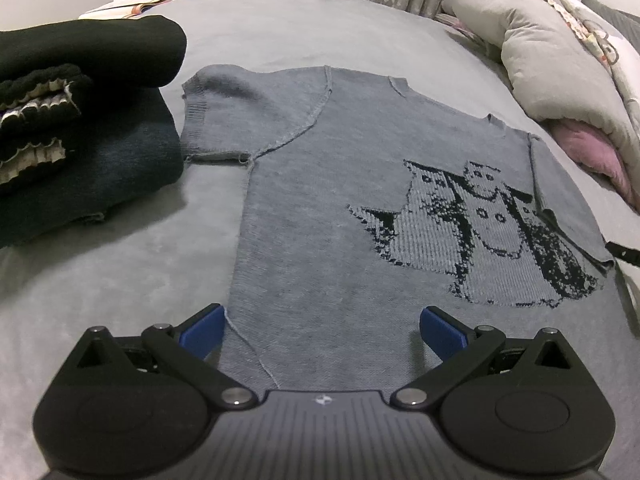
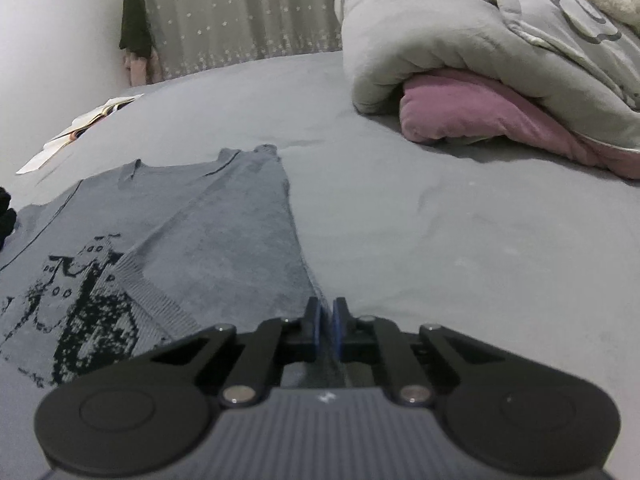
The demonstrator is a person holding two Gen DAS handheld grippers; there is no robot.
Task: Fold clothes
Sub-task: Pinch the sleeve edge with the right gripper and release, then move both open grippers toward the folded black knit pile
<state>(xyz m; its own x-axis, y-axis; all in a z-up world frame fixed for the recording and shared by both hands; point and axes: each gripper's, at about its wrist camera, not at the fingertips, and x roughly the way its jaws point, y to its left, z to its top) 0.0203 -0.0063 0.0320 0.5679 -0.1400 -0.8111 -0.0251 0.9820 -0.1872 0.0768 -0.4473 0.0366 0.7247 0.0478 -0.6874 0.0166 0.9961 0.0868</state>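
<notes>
A grey knitted short-sleeved sweater (image 1: 320, 208) with a black cat pattern (image 1: 480, 232) lies flat on the grey bed. Its right side is folded over toward the middle, seen in the right wrist view (image 2: 224, 248). My left gripper (image 1: 322, 330) is open, its blue pads on either side of the sweater's lower left part. My right gripper (image 2: 327, 320) is shut on the sweater's folded right edge near the hem.
A stack of folded dark clothes (image 1: 72, 128) lies left of the sweater. A rolled grey and pink duvet (image 2: 500, 80) fills the right side of the bed. Papers (image 2: 80, 124) lie at the far left edge. A curtain (image 2: 240, 16) hangs behind.
</notes>
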